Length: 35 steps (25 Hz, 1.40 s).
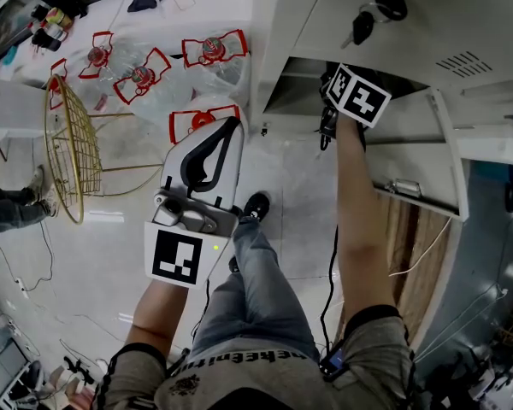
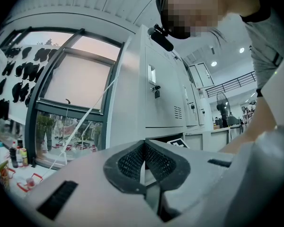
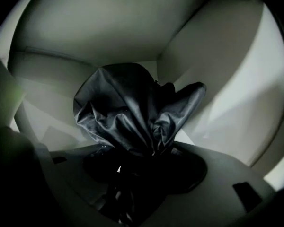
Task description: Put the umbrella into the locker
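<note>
The black umbrella (image 3: 132,112) is a bunch of crumpled fabric inside a pale grey locker compartment (image 3: 109,32). My right gripper (image 3: 146,160) is shut on its near end, and the fabric spreads out beyond the jaws. In the head view my right arm reaches into the open compartment (image 1: 295,88) of the locker. Only that gripper's marker cube (image 1: 359,95) shows at the opening, and the umbrella is hidden there. My left gripper (image 1: 225,131) hangs over the floor at the left, level, shut with nothing in it (image 2: 144,148).
Keys (image 1: 363,26) hang from the locker door above the opening. An open lower door (image 1: 427,152) stands at the right. A gold wire frame (image 1: 68,152) and clear bags with red handles (image 1: 141,79) lie on the floor at the left. My shoe (image 1: 256,205) is below the locker.
</note>
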Each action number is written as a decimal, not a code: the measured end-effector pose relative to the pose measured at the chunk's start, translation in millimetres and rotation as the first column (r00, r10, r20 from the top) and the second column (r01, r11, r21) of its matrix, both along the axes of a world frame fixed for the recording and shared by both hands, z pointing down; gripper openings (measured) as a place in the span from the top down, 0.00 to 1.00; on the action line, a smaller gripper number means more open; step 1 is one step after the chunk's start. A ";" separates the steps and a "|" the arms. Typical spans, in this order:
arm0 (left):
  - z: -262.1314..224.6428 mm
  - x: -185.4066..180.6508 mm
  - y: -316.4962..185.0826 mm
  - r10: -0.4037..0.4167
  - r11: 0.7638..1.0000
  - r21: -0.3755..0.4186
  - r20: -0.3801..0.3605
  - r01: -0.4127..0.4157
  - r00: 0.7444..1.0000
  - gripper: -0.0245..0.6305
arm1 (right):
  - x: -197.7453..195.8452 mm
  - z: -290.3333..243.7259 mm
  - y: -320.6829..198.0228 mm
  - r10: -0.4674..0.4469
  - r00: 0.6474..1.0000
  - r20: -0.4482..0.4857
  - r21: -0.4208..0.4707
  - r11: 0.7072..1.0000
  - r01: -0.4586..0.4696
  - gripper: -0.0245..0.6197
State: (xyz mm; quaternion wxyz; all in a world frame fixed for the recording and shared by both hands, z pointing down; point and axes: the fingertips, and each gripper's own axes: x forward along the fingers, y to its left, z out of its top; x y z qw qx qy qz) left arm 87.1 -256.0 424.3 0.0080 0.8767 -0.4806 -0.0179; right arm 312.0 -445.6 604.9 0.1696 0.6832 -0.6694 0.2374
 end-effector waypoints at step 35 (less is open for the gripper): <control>-9.3 -2.9 9.6 0.000 1.000 0.005 -0.004 0.000 1.000 0.96 | -7.9 -18.5 5.5 -0.097 0.995 -0.027 0.023 0.995 0.098 0.51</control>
